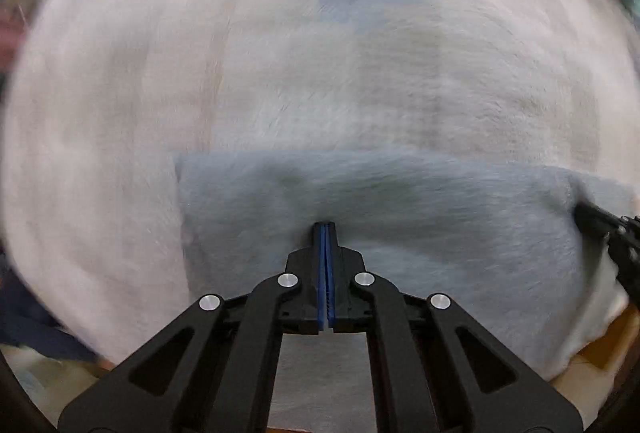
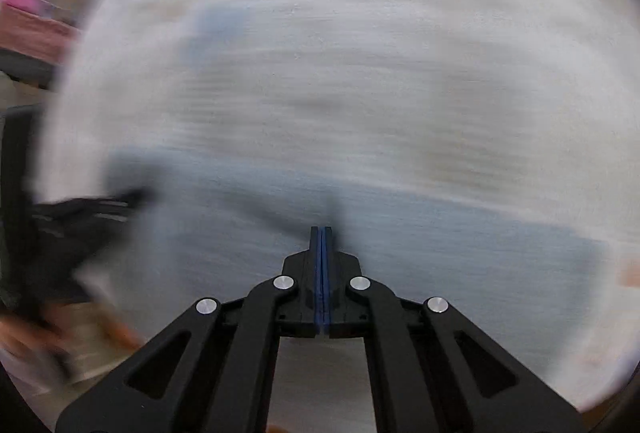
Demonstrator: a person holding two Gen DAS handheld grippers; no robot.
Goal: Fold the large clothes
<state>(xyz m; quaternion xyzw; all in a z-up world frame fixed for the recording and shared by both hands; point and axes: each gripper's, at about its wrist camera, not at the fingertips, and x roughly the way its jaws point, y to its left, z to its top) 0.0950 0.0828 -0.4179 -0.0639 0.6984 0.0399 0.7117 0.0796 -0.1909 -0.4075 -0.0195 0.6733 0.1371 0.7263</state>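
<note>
your left tongs (image 1: 326,225) and right tongs (image 2: 321,229) both point down, each clenched on the near folded edge of the pale blue-grey garment (image 1: 420,225), which lies spread over the white-covered tabletop (image 1: 100,153), blurred.

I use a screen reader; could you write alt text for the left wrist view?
The left gripper, jaws shut, pinches the edge of a pale blue-grey garment over a white cloth-covered surface. The right gripper meets the garment at the right edge; everything is motion-blurred.
</note>
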